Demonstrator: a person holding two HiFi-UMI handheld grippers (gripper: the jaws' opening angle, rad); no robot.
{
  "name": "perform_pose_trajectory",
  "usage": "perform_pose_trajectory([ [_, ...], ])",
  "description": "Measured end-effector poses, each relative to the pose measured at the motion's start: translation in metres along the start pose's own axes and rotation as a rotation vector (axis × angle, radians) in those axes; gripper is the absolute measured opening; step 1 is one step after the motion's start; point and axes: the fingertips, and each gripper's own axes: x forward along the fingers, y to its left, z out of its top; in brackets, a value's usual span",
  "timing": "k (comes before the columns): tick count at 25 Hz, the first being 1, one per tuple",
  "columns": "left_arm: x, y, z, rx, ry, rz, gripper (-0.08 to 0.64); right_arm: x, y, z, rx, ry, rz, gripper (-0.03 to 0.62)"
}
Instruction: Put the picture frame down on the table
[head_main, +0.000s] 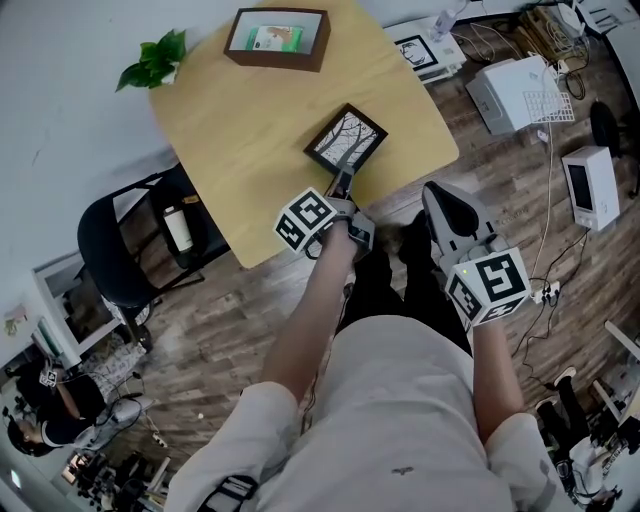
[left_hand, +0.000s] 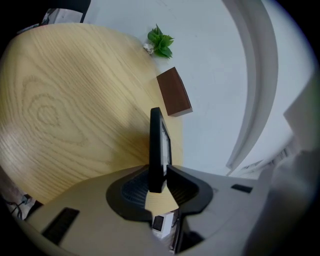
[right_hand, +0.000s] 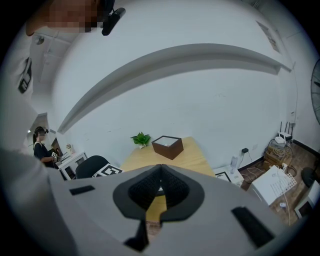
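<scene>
Between the left gripper's (left_hand: 159, 175) jaws the picture frame (head_main: 346, 138) is pinched by its near edge, over the near corner of the table (head_main: 230, 150); whether it touches the wood is unclear. The right gripper (right_hand: 160, 172), jaws pressed together on nothing, hangs off the table's near side. Pale and round-cornered, the table stands on plank flooring (head_main: 200, 330) against a white wall, with a brown box (head_main: 277, 38) and a small plant (head_main: 155, 62) at its far side and a black chair (head_main: 115, 245) by its left edge. Only the head view shows the frame's tree print and the box's open top; the left gripper view shows the frame edge-on, its held end hidden behind the jaws.
</scene>
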Motion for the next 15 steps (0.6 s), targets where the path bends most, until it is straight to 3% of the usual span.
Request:
perform_pose_trajectory([
  [6, 0.002, 0.011, 0.003, 0.088, -0.007, 0.065, 0.106, 0.004, 0.003, 0.000, -0.003, 0.012, 0.008, -0.002],
  [15, 0.000, 0.030, 0.005, 0.114, -0.021, 0.137, 0.118, 0.004, 0.006, -0.002, -0.004, 0.025, 0.012, -0.002],
])
